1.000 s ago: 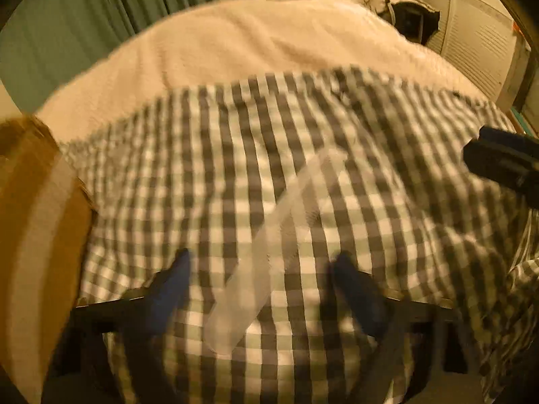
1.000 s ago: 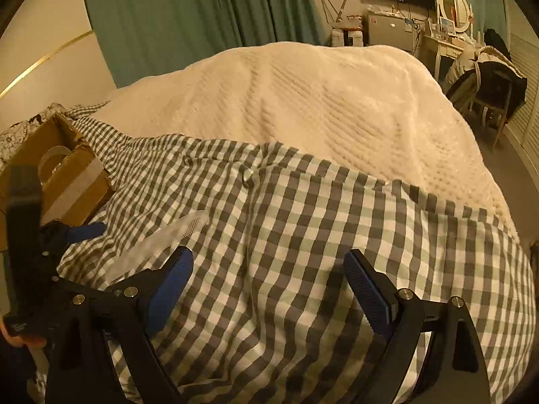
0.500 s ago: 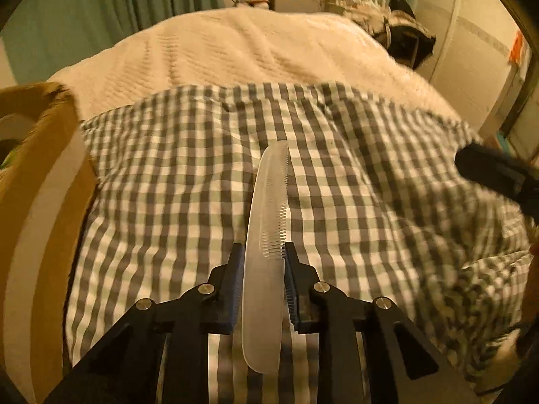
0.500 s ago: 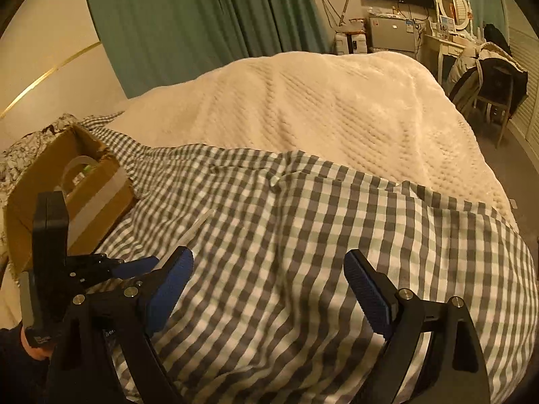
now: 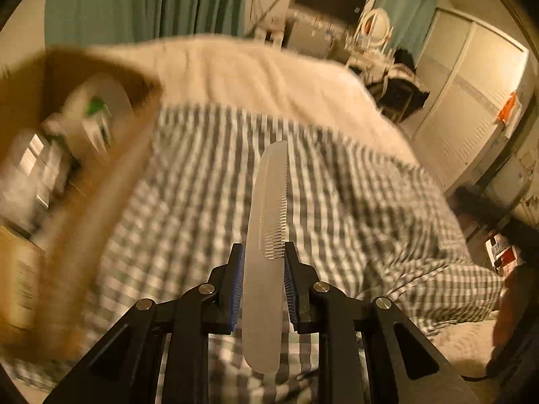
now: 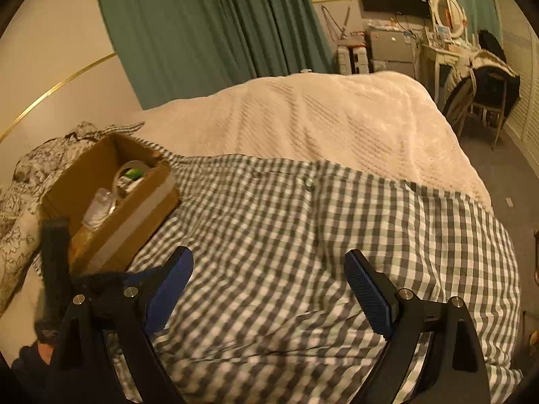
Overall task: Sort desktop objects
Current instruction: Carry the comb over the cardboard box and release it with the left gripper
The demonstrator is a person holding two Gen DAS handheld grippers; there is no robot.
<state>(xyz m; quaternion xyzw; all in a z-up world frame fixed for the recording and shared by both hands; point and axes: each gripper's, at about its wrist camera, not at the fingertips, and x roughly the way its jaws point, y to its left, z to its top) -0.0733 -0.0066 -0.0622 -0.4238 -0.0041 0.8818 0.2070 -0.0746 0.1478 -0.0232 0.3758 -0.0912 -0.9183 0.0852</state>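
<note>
Comb pinched in my left fingers, above the bed

No writing is readable on the cardboard box (image 6: 111,202), which sits on the checked cloth (image 6: 303,235). My left gripper (image 5: 262,289) pinches the translucent comb (image 5: 267,235), long axis pointing straight ahead, teeth rightward. My right gripper (image 6: 269,286) has its fingers spread, empty.

No legible text anywhere. Green-and-white label on roll in brown cardboard box (image 6: 111,198) too blurred to read; print on box side unreadable too.
</note>
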